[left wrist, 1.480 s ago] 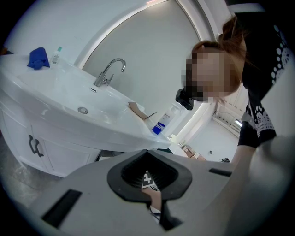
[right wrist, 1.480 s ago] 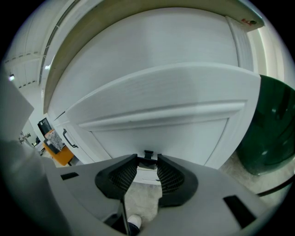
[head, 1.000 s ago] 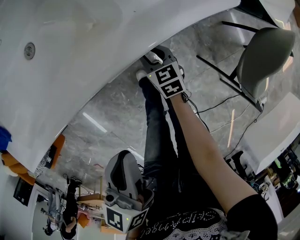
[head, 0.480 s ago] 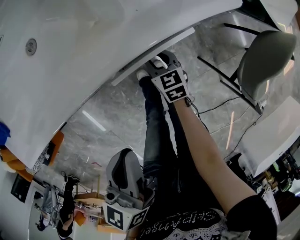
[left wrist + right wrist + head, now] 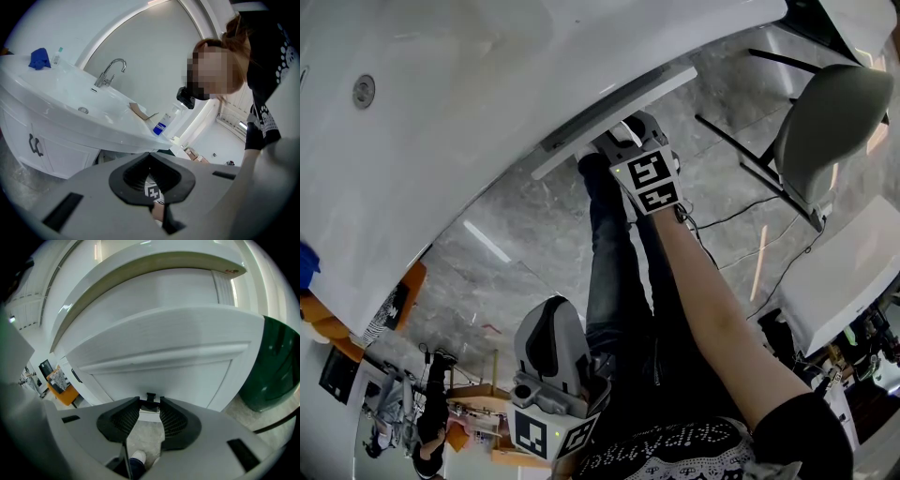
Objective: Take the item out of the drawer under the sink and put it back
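Jaws on your right gripper (image 5: pixel 150 408) clamp the handle (image 5: pixel 149 405) of the drawer (image 5: pixel 164 371), your left gripper (image 5: pixel 149 154) is closed on nothing; you're opening the drawer, so pull straight out next

Head camera steeply downward; right claw (image 5: pixel 150 405) camera close before shared drawer (image 5: pixel 178 376).

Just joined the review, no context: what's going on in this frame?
A person stands at the sink with a gripper in each hand. The right gripper is clamped on the drawer handle under the basin, and the drawer sits slightly open. The left gripper hangs back at the waist, jaws together, empty. No item is out yet.
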